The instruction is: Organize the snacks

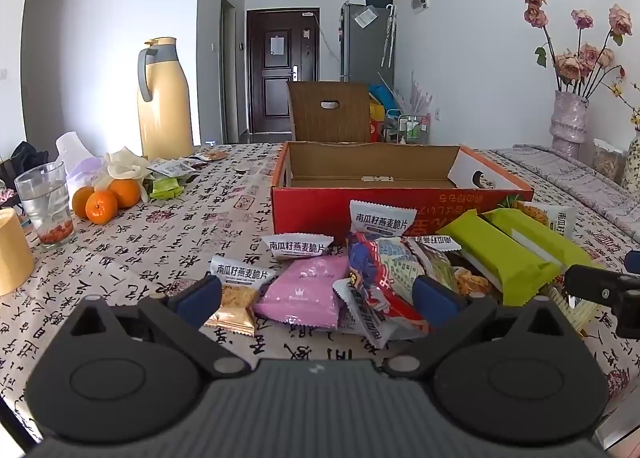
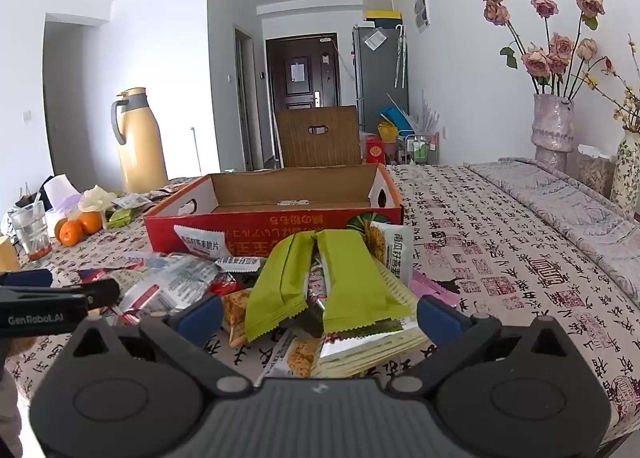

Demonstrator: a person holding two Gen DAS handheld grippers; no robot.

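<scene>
- Table [image 1: 120, 258]: covered by a cloth printed with black calligraphy and red seals; every other item is borne on it.
- Red cardboard box [image 1: 400, 200]: placed open-topped at the middle of the table, behind the snacks; its brown interior is seen to hold no packets (a white end flap with a hole stands at its right side in the left wrist view).
- Yellow thermos [image 1: 164, 98]: set upright with a grey handle, far left and behind the box.
- Vase [image 2: 554, 126]: placed at the right by the wall and filled with dried pink roses.
- Snack pile [image 1: 360, 270]: heaped loosely on the cloth just in front of the box, none of it inside.
- Green packets [image 2: 320, 278]: two are laid side by side on top of the pile, directly ahead of the right gripper.
- Pink packet [image 1: 304, 290]: laid flat between white oat-crisp sachets and a red-and-blue wrapper.
- Left gripper [image 1: 316, 298]: spread fully apart over the left part of the pile; nothing is clasped.
- Right gripper [image 2: 318, 314]: likewise spread wide, with the green packets lying between its blue pads, ungrasped.
- Glass [image 1: 46, 204]: stood at the left edge, beside three oranges [image 1: 106, 198].
</scene>
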